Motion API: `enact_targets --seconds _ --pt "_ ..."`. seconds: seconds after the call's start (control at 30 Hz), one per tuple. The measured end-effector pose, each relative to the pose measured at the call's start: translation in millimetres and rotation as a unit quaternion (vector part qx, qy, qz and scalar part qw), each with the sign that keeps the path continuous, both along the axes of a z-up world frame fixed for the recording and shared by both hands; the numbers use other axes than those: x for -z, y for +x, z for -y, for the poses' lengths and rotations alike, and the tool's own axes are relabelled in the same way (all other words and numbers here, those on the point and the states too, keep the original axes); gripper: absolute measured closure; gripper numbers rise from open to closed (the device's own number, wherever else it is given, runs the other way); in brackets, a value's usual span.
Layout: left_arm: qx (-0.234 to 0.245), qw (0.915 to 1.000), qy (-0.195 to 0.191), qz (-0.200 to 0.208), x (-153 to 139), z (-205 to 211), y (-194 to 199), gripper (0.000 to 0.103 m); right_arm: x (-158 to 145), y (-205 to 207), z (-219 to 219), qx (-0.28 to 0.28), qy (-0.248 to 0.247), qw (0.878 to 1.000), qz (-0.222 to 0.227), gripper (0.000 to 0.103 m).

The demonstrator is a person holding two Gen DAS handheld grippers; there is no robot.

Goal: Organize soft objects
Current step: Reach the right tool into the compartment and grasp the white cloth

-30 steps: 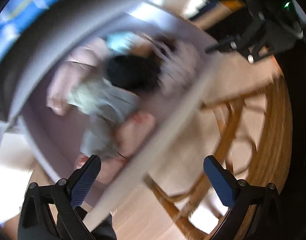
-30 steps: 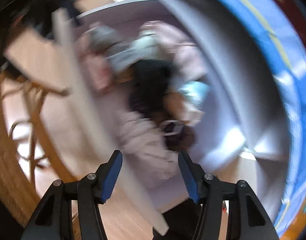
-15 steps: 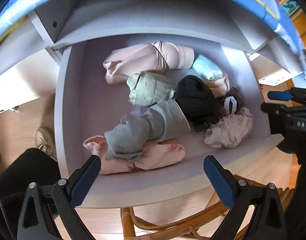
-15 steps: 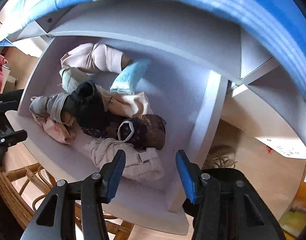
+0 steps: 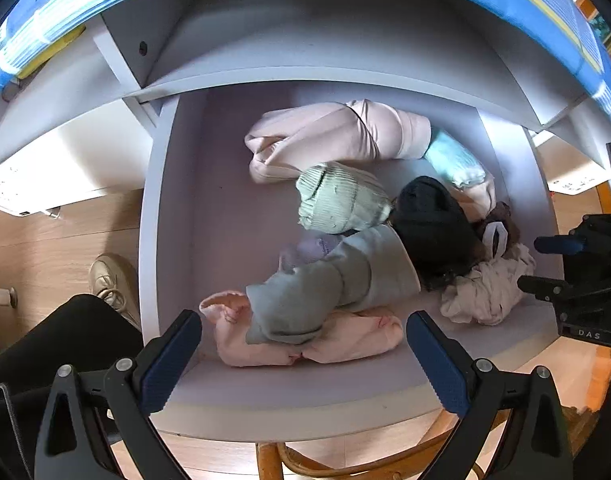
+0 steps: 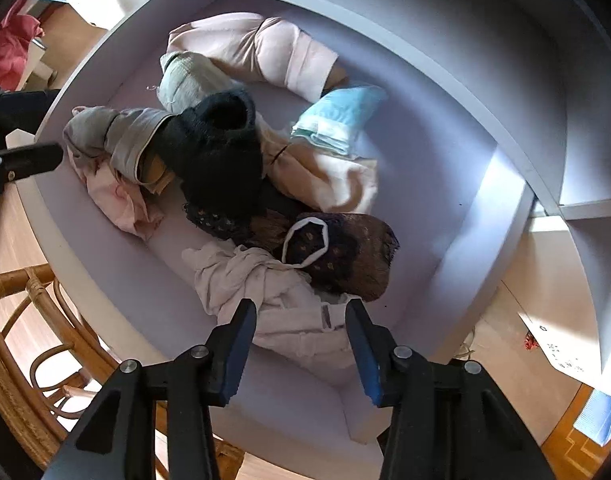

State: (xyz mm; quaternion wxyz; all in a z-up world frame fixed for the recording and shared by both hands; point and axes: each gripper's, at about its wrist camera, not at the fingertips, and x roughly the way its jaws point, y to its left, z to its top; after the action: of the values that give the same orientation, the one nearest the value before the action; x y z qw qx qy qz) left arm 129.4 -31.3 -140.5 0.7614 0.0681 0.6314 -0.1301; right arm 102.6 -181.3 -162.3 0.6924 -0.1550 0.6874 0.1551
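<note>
- Pale lilac open drawer (image 5: 173, 240) held a loose pile of soft clothes; it serves as landmark below.
- Left gripper (image 5: 303, 350) hung over the drawer's near edge, jaws wide apart, nothing between them.
- Right gripper (image 6: 301, 332) pointed down over the drawer's near right part, jaws closing; the crumpled pale beige garment (image 6: 265, 300) lay between the fingers, contact not clear.
- Black fuzzy knit item (image 6: 221, 152) sat mid-drawer, on top of the pile.
- Grey-green sweatshirt sleeve (image 5: 325, 288) lay across a pink garment (image 5: 305, 344) at the drawer's near left.
- Folded light blue cloth (image 6: 341, 116) lay toward the drawer's back right.
- Rolled pale pink trousers (image 5: 337, 136) lay along the drawer's back wall.
</note>
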Motion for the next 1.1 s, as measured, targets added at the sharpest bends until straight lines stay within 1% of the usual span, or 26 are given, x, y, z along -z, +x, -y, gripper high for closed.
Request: enact_targets --seconds 0.07,0.2,0.27,0.4,0.53,0.6,0.67,0.8,1.0,1.1 --pt "0.004 1.0 0.004 0.004 -0.6 1.2 -0.5 0.0 2.2 -0.7 -1.5 -0.004 0.005 1.0 -0.008 0.057" --pt "0.015 0.9998 0.01 0.007 0.4 5.5 -2.0 0.0 14.2 -3.7 -4.8 -0.017 0.005 0.999 -0.041 0.057" --pt "0.014 0.9999 0.008 0.004 1.3 5.0 -2.0 0.0 23.4 -3.9 -6.1 -0.023 -0.002 0.998 -0.054 0.057" --pt "0.002 1.0 -0.003 0.002 -0.3 -0.9 2.2 0.0 29.4 3.2 -7.0 -0.022 0.016 0.997 -0.066 0.057" --pt "-0.018 0.9997 -0.015 0.008 -4.0 -10.7 6.7 0.0 39.5 8.4 -6.9 -0.007 0.04 0.994 -0.097 0.056" --pt "-0.014 0.9998 -0.007 0.01 -2.9 -10.1 7.3 0.0 43.1 8.9 -4.9 0.003 0.048 0.993 -0.109 0.056" --pt "-0.006 0.9999 0.001 0.008 0.2 -6.6 6.9 0.0 43.9 9.9 -3.1 0.006 0.051 0.992 -0.111 0.055" --pt "0.006 1.0 0.004 0.001 4.6 -3.1 5.4 0.0 54.2 13.8 3.8 0.03 0.073 0.988 -0.132 0.054" --pt "0.014 0.9999 0.007 -0.005 9.3 -0.2 5.3 0.0 60.7 18.6 -1.3 0.035 0.083 0.986 -0.139 0.054" --pt "0.019 0.9997 0.012 -0.008 13.3 1.6 6.3 0.0 65.0 17.5 -1.7 0.048 0.092 0.984 -0.145 0.051"
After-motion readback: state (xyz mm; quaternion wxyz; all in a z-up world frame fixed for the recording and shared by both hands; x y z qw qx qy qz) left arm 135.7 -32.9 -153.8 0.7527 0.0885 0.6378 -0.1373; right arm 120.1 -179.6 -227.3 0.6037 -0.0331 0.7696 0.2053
